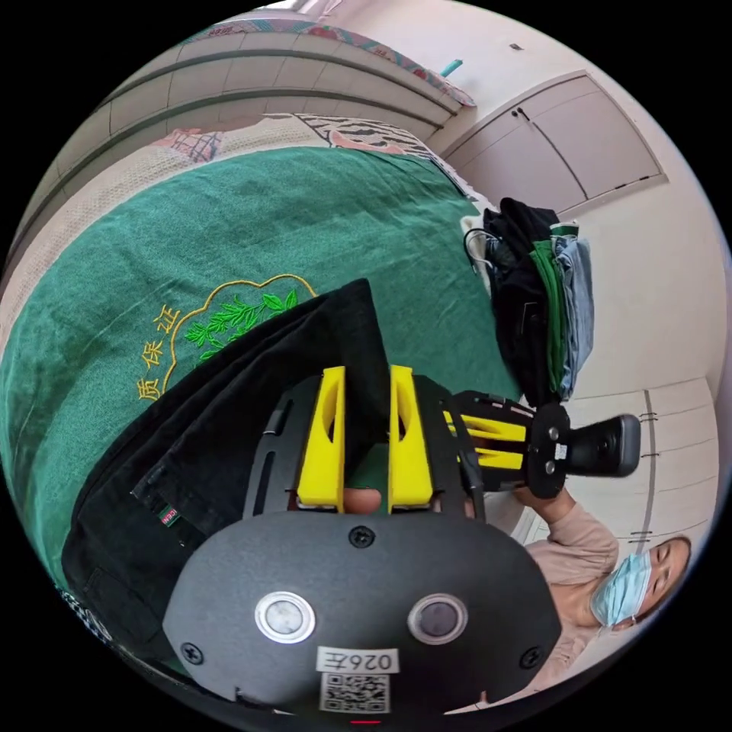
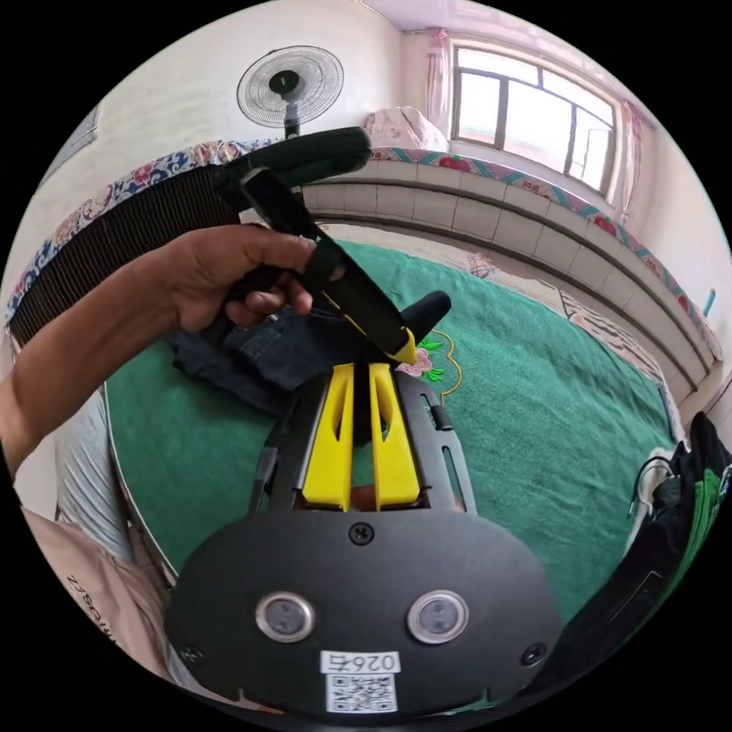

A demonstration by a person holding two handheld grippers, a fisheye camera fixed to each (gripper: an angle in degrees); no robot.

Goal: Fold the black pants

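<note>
the left gripper (image 1: 365, 381) has its yellow jaws slightly apart, a dark fold between them. the right gripper (image 2: 361, 377) has jaws nearly together on dark cloth. a hand (image 2: 221, 271) grips the left gripper's handle, forearm reaching in from the side.

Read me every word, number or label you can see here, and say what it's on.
"质保证": yellow embroidery on the green blanket.
Tag on the black pants: too small to read.
Sticker under the camera: mirrored, not clearly legible.
Print on the pink cloth: blurred.
</note>
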